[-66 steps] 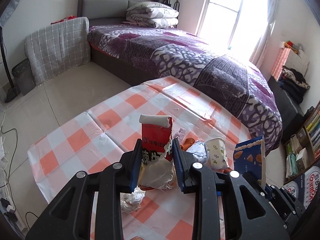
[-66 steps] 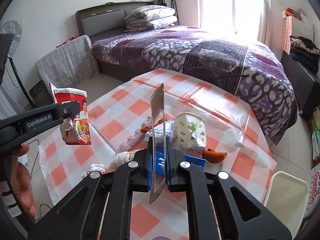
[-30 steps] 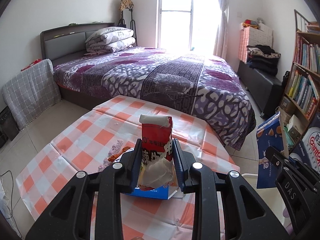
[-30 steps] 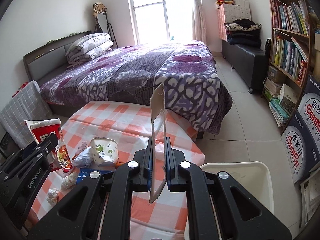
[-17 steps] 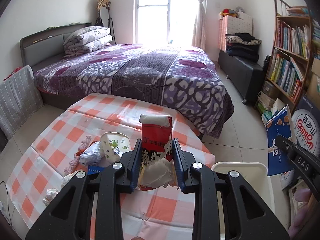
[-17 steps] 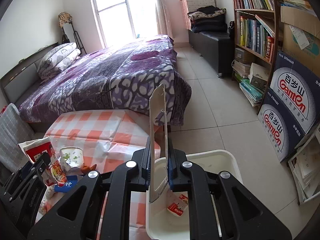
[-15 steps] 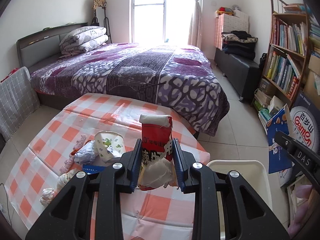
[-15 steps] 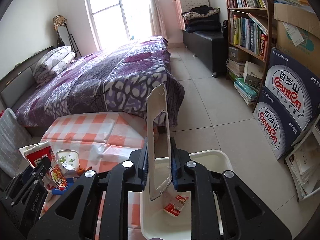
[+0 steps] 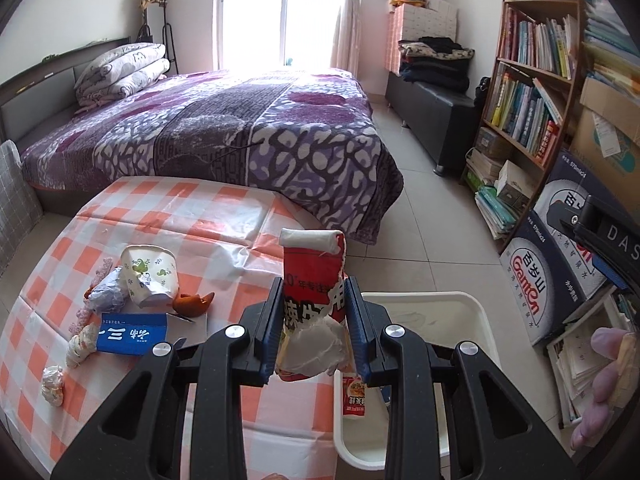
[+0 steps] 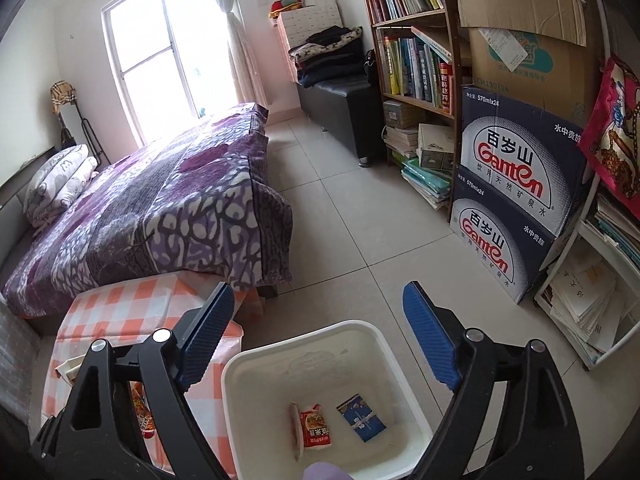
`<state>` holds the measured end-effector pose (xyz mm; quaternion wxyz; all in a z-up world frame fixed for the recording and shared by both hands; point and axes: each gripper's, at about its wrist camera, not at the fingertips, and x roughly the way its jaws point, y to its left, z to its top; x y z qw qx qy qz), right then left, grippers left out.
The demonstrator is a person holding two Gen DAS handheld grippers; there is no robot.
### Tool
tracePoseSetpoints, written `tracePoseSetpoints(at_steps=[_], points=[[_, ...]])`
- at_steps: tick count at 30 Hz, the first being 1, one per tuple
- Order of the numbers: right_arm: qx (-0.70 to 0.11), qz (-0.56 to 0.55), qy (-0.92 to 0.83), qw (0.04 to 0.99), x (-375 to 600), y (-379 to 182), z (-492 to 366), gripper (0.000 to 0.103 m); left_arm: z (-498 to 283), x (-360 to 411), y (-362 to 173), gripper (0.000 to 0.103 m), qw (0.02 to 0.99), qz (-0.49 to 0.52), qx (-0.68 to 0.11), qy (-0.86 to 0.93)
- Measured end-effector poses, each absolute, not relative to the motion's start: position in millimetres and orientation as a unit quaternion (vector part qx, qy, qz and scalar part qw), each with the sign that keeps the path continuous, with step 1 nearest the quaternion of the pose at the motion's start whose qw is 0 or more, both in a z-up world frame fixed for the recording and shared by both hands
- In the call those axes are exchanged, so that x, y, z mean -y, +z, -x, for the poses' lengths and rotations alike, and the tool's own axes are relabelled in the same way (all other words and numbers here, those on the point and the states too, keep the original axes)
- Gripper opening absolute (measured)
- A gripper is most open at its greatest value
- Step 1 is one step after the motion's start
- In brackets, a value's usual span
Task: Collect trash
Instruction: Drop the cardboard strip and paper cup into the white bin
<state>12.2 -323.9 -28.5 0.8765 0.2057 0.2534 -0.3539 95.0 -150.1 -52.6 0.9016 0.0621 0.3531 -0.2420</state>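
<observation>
My left gripper [image 9: 314,300] is shut on a red and white snack bag [image 9: 312,276], held upright over the table's right edge beside the white bin [image 9: 472,308]. My right gripper [image 10: 316,292] hangs above the bin [image 10: 304,344]; its jaws are opening, with nothing between them. A flat blue box [image 10: 362,420] and a red packet [image 10: 316,430] lie on the bin's floor. On the checked table [image 9: 200,232] remain a paper cup [image 9: 148,276], a blue carton [image 9: 132,334], crumpled foil and other scraps.
A purple-covered bed [image 9: 240,132] stands behind the table. On the right are a bookshelf [image 10: 416,64], stacked Ganten cartons [image 10: 516,184] and a black bench [image 10: 340,96]. Tiled floor [image 10: 352,216] lies open between bed and shelves. A gloved hand [image 9: 600,380] shows at right.
Both grippers swung right from the table towards the bin. The right gripper opened and the flat blue box dropped into the bin. The left gripper still holds the snack bag.
</observation>
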Motion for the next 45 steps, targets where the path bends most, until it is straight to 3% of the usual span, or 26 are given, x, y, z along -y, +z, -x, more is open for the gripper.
tracePoseSetpoints(at_steps=[3,13,32,45], points=[[-0.244,-0.209,-0.372,0.871,330,-27,-5,0.092,-91,160,-56,0.030,0.894,-0.064,-0.363,-0.256],[-0.239,-0.219,-0.411,0.852,353,-28,15,0.096,-79,189,-65,0.031,0.856,-0.048,-0.407,-0.314],[-0.289,-0.218,-0.407,0.838,348,-43,-5,0.096,-86,178,-74,0.076,0.833,-0.053,-0.444,-0.326],[-0.344,-0.201,-0.356,0.845,302,-57,-59,0.096,-151,104,-90,0.079,0.845,-0.146,-0.474,-0.202]])
